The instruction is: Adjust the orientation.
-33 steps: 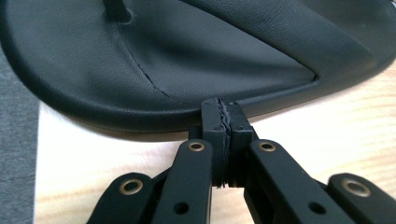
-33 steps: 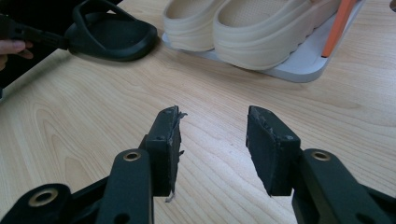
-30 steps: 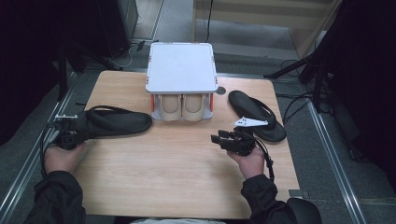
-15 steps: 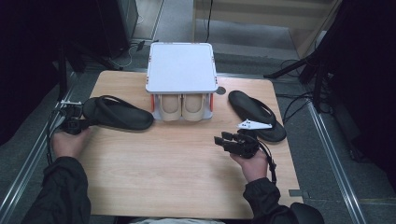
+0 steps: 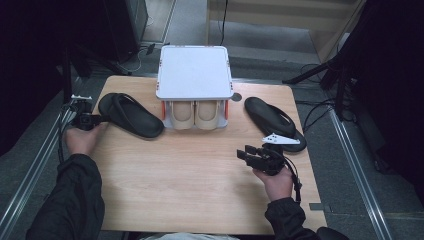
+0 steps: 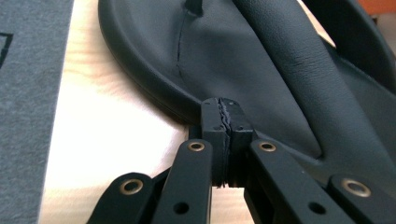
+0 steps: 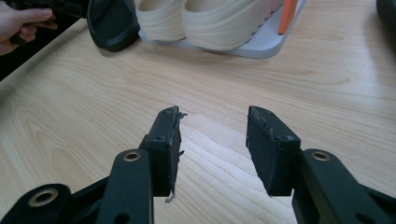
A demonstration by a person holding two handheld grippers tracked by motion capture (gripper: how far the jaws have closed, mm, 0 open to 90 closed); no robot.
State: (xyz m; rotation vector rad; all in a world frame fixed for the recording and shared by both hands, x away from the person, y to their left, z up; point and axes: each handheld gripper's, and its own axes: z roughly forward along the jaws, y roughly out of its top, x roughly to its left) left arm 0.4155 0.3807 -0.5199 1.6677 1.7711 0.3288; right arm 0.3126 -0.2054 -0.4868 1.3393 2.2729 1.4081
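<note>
Black left hand-held gripper (image 5: 92,120) lies level, clamping sandal (image 5: 132,115) edge.

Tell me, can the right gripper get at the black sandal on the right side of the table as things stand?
Probably yes. The right gripper is open and holds nothing, and the black sandal lies just beyond it on bare table.

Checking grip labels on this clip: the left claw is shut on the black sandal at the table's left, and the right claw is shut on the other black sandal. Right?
Not quite. The left claw is shut on the left sandal's edge, but the right claw holds nothing: the right claw's own view shows its jaws open over bare table, and the high view shows the other sandal lying apart from it.
</note>
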